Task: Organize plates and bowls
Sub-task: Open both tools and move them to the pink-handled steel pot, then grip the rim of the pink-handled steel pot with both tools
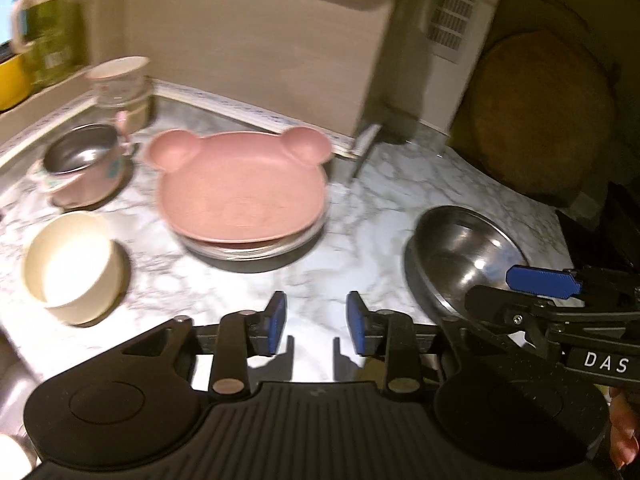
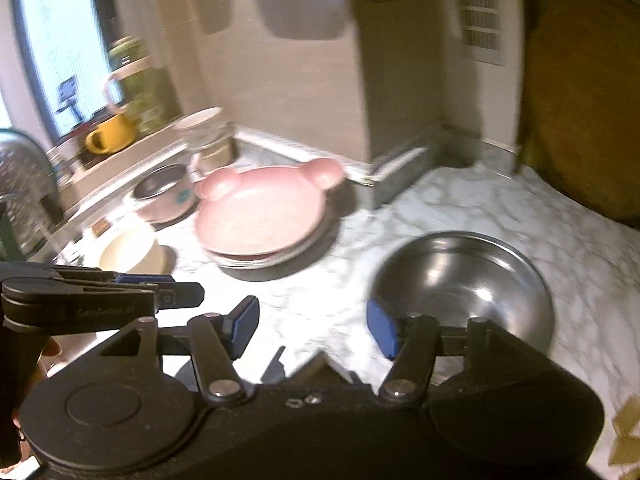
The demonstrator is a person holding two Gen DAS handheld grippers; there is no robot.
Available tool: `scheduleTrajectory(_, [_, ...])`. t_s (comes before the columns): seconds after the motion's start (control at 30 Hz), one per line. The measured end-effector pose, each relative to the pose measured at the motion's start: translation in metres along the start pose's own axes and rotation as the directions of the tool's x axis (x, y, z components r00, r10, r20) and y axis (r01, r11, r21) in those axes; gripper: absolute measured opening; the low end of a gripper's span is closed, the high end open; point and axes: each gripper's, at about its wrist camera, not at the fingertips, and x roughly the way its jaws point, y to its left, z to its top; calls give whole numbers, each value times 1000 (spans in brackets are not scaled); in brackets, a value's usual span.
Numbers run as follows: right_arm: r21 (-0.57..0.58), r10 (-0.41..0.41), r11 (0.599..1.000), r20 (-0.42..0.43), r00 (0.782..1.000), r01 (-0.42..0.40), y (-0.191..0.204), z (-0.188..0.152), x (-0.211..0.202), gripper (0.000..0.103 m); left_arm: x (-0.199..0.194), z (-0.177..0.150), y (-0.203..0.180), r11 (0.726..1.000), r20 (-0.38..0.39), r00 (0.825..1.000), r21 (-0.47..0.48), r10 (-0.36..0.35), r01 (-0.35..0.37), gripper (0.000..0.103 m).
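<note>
We saw a marble-patterned worktop (image 1: pixel 352 240) that ran back to a tiled wall. The left gripper (image 1: pixel 316 322) hung over its near edge, jaws apart, with only bare marble between the blue pads (image 1: pixel 276 320). The right gripper (image 2: pixel 316 326) hung likewise, jaws apart and empty, its right pad just in front of the rim of a steel bowl (image 2: pixel 464 280). That bowl stood alone toward the right edge of the worktop, well apart from the other dishes.

Near the middle, toward the back edge, we found a pink bear-shaped plate (image 1: pixel 240 188) lying on top of a short stack of plates (image 1: pixel 256 250), whose rims showed beneath its near side. To the left of the stack, a cream bowl (image 1: pixel 72 268) sat near the front, and a small pink pot with a steel inside (image 1: pixel 84 164) stood behind it. In the back left corner stood a glass jar (image 1: pixel 120 88) with a pale lid. On the ledge beyond we noted a yellow mug (image 2: pixel 112 132). Both views were blurred.
</note>
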Motion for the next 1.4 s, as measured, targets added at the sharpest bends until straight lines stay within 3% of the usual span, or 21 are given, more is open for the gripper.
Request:
scheduleTrajectory(0.07, [-31,29,999,-4,1000,-30,13,4,5,64,-12,-4,13,999,38,998,-29,40,-39,83])
scheduleTrajectory(0.17, [-67,65,996,-18,998,-66,30,10,14,67,-28,-10,30,995,79,993,-42,92,-89,84])
scheduleTrajectory(0.63, [-188,154,969,-42,987,-159,87,43,55,97,-51,-15,112,961,98,969,-182,228,-208,84])
scheduleTrajectory(0.77, [-217,166,961,-44,985,-171,101,58,71,100,-48,-9,132,955,110,969,-225,222,-193,103])
scheduleTrajectory(1.1, [-240,186,950,-78,979,-200,132,93,126,100,-26,27,190,929,94,945,-241,312,-282,103])
scheduleTrajectory(1.4, [-211,180,957,-114,977,-201,151,136,192,99,17,71,240,895,67,913,-237,403,-378,103])
